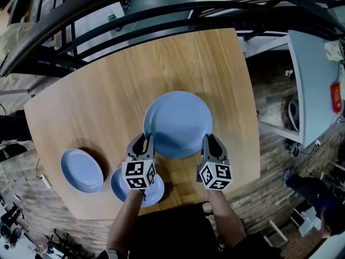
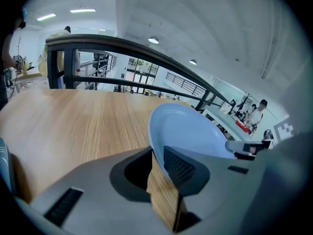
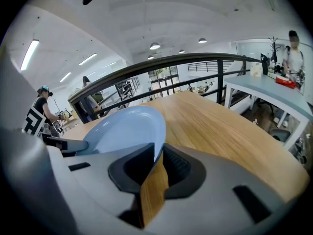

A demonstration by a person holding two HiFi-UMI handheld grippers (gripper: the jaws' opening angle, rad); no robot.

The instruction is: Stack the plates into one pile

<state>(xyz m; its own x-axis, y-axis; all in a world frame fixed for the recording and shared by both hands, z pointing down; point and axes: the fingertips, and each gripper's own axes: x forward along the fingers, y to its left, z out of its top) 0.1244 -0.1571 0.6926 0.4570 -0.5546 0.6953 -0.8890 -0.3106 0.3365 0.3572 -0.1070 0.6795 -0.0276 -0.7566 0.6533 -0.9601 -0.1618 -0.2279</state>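
Left gripper [image 1: 144, 142] was clamped on the left rim of the big plate [image 1: 180, 123]. The right gripper [image 1: 212, 143] was clamped on its right rim. In both gripper views the rim was seen pinched between the pads, with table wood showing below the jaws.

Step judged: the carry phase of a two-gripper pickup. The big plate was held between the grippers over the near-middle of the table [image 1: 108, 90], apparently clear of the wood. No pile was formed yet. Two smaller plates were seen on the table: the left plate [image 1: 81, 170] at near left, and the near plate [image 1: 156, 190] just beside it, partly hidden under the left gripper's cube. Contact between those two could not be told.

Next move, as judged: both grippers to be moved together, level, with their spacing kept so the rim is not twisted or slipped. The big plate is better set down as the base than perched on a smaller one. Both grips to be released only once it is seated flat.

Big plate: pale blue, round, shallow, plain, with a smooth glossy surface and a low raised rim. A second blue edge was seen along its far-left side. Whether that was another plate beneath could not be told.
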